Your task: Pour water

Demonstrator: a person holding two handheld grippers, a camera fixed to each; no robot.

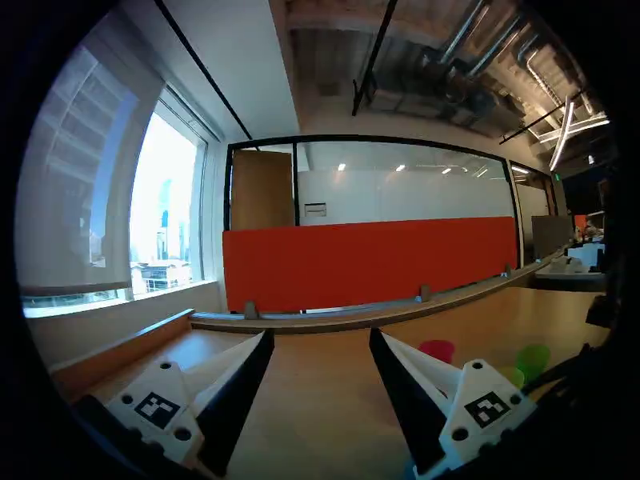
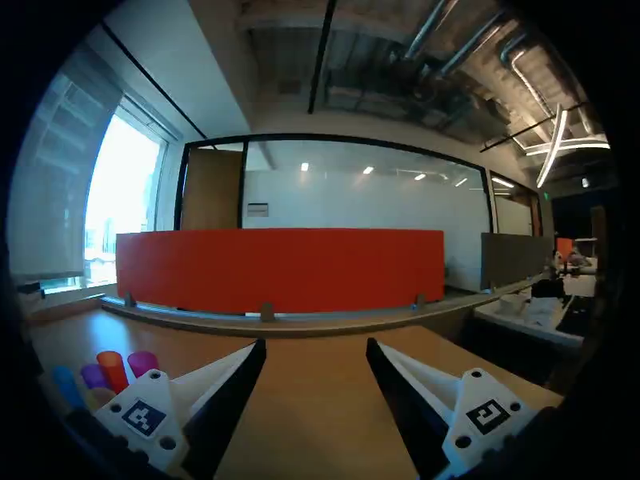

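Left hand-held gripper (image 1: 320, 334) and right hand-held gripper (image 2: 314, 342) gape empty, facing the orange partition (image 1: 368, 260); best bring one squarely around the pink cup (image 1: 437, 350) before that partition, closing gently.

In the left gripper view we see the desk (image 1: 320, 400) open straight ahead as far as the orange divider (image 1: 368, 260), which walls off the far edge; a pink cup (image 1: 437, 350) and a green cup (image 1: 533, 358) stand at near right. In the right gripper view a cluster of coloured cups (image 2: 112, 368) blocks near left.
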